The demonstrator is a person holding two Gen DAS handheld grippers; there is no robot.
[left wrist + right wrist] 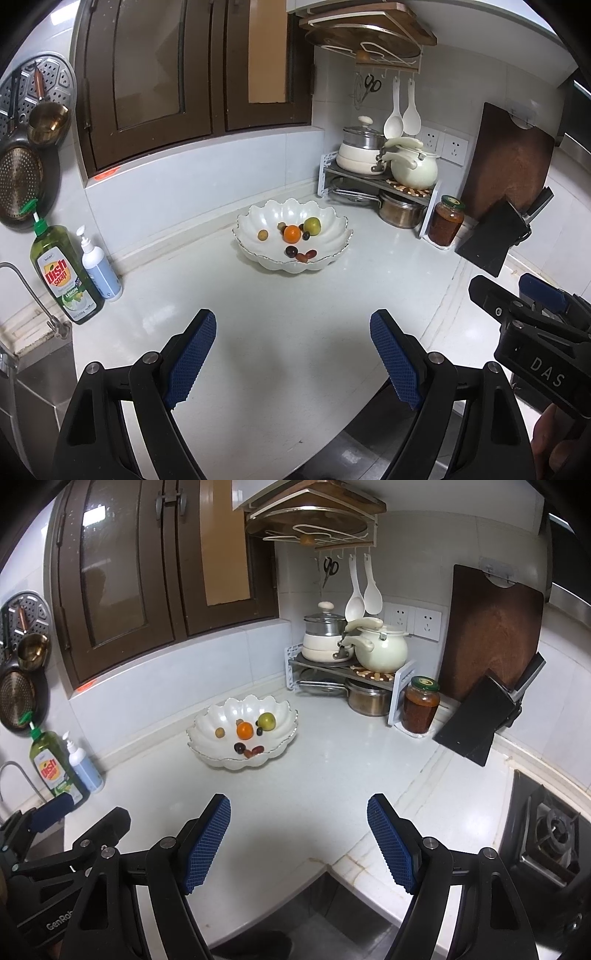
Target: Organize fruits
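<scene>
Both your grippers hang above the near edge of the white counter (295, 332), well short of the fruit. Left gripper (293, 354): jaws spread wide, nothing between the blue pads. Right gripper (298, 840): same, wide apart and empty.

The task's fruit sits in a white scalloped bowl (255, 221) toward the back edge of the counter, left of the back corner w/ the pot rack (380, 181). Inside: an orange (292, 234) near the middle, a green-yellow fruit (312, 226) just behind-right of it, a small tan round fruit (263, 235) to its left, a dark berry-like one (306, 235) between the orange and the green fruit, plus dark and reddish small fruits (301, 254) at the near rim. One more small brownish piece lies behind the orange; can't tell what.

Risks, as I judge them: the small fruits are round and probably slick, so a wide pinch could squirt them out and send them rolling. The near-rim pieces lie close together, so you may nudge a neighbour. Pressing on the flared rim could tip or slide the bowl. Also a jar (447, 221) stands by the rack, beside the right gripper's likely path.
</scene>
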